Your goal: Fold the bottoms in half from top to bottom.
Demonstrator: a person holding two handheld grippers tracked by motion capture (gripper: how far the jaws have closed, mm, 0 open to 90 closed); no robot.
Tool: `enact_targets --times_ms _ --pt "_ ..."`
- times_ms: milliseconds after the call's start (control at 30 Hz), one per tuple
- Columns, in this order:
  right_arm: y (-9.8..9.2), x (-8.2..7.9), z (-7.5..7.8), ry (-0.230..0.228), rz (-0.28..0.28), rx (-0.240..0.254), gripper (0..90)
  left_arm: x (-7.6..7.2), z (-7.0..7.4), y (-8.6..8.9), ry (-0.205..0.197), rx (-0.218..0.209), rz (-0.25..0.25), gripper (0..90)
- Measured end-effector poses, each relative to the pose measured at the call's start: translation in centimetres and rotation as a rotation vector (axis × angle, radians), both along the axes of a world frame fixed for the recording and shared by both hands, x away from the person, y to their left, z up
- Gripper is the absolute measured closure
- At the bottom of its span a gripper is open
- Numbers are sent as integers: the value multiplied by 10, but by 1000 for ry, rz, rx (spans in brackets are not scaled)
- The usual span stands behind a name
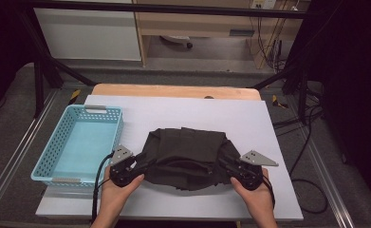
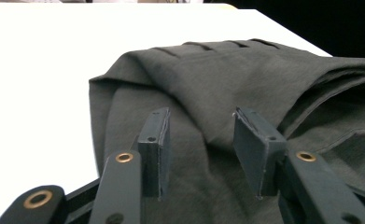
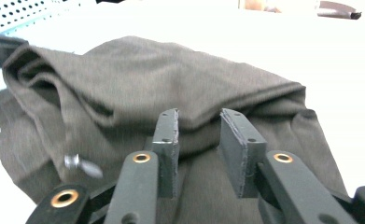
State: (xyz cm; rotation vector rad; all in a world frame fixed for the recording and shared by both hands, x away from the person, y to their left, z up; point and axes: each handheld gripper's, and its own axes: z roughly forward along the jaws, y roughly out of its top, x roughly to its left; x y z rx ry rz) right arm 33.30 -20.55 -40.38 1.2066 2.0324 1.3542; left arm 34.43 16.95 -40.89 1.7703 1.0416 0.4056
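A dark grey folded garment (image 1: 185,156) lies at lower centre of the high view, on the white table surface (image 1: 249,123). Its long axis runs left to right across the frame, parallel to the near table edge; the fold lines follow the same direction. No collar or hem can be identified, so which end is the top cannot be told.

The left gripper (image 1: 145,167) sits at the garment's left end, pointing right and inward. In the left gripper view, the left gripper (image 2: 208,154) has its jaws spread, with cloth lying in the gap; the pads do not press on it.

The right gripper (image 1: 221,166) sits at the garment's right end, pointing left and inward. In the right gripper view, the right gripper (image 3: 200,151) has its jaws parted, narrower than the left pair, over a cloth fold, not pinching.

A light blue perforated basket (image 1: 45,164) stands at left of the high view, just beside the garment.
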Motion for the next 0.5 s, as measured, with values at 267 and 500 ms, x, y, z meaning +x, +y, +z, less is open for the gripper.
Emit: enact_targets --times_ms 267,500 --pt "11 8 14 -18 11 16 627 3 6 -18 -18 14 -37 537" --pt "27 1 1 16 71 -9 576 0 -7 -24 22 68 -75 513"
